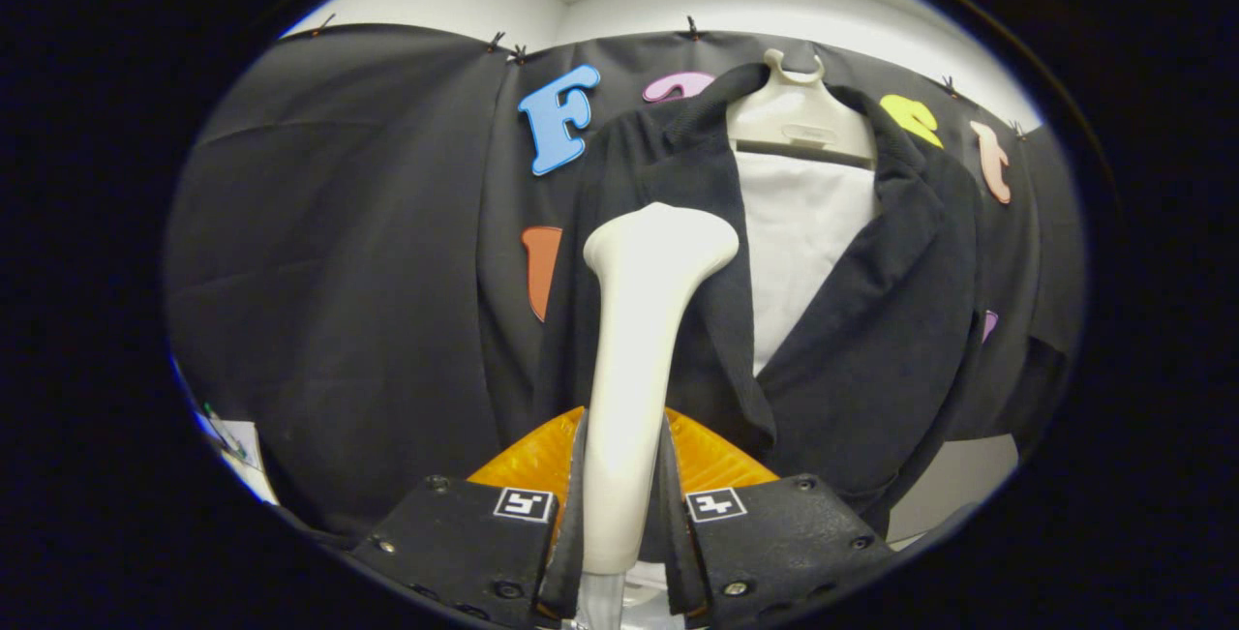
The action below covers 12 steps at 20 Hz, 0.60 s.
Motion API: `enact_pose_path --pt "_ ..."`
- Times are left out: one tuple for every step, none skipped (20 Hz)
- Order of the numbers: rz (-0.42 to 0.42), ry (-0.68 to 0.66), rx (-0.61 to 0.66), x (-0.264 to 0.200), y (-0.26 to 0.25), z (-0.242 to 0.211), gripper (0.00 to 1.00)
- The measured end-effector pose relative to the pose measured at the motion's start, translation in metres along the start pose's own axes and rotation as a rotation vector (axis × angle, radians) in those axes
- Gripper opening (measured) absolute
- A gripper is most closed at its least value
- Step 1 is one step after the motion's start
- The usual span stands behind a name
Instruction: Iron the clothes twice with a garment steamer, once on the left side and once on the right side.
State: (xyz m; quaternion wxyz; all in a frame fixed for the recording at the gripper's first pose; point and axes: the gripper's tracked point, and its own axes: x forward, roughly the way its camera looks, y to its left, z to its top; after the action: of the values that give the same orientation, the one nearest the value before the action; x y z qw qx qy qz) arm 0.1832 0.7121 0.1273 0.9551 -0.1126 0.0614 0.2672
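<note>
A: Grip state, quick?

B: The gripper (624,514) has both fingers (455,533) pressed on the handle of the garment steamer (639,359), narrow gap, handle clamped between them. The steamer's long axis runs straight ahead along the fingers, with its flared white head at the far end.

A: Where's the garment?

B: The black jacket (871,340) hangs on a white hanger (799,122) against the booth wall, open at the front over a white shirt (799,243). It lies ahead of the fingers and mostly off to the right of the steamer.

A: So which relation matters?

B: The steamer head sits over the jacket panel to the left of the opening, about at lapel height. The opposite panel is past the white shirt, well right of the head. Can't tell whether the head touches the cloth or hangs just off it.

A: Next call?

B: My guess: a vertical stroke along the near panel, then a sideways shift across the shirt to the far one. Risk is snagging the lapel edge.
</note>
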Motion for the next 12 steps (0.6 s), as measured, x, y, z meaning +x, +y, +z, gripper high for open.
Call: enact_pose_path --pt "0.003 0.01 0.001 0.0 0.001 -0.006 0.37" --pt "0.005 0.02 0.0 -0.001 0.001 -0.012 0.37" --pt "0.004 0.029 0.0 -0.002 0.001 -0.019 0.37" --pt "0.002 0.04 0.0 -0.003 0.001 -0.026 0.37" --pt "0.003 0.052 0.0 -0.003 0.001 -0.033 0.37" --pt "0.004 0.063 0.003 -0.003 0.001 -0.038 0.37" --pt "0.004 0.074 0.005 -0.004 0.002 -0.045 0.37" --pt "0.004 0.084 0.004 -0.006 0.001 -0.052 0.37" --pt "0.004 0.096 0.003 -0.008 0.001 -0.06 0.37" --pt "0.005 0.108 0.003 -0.009 0.001 -0.068 0.36" --pt "0.006 0.121 0.003 -0.009 0.001 -0.075 0.36" --pt "0.008 0.133 0.003 -0.01 0.0 -0.082 0.37"
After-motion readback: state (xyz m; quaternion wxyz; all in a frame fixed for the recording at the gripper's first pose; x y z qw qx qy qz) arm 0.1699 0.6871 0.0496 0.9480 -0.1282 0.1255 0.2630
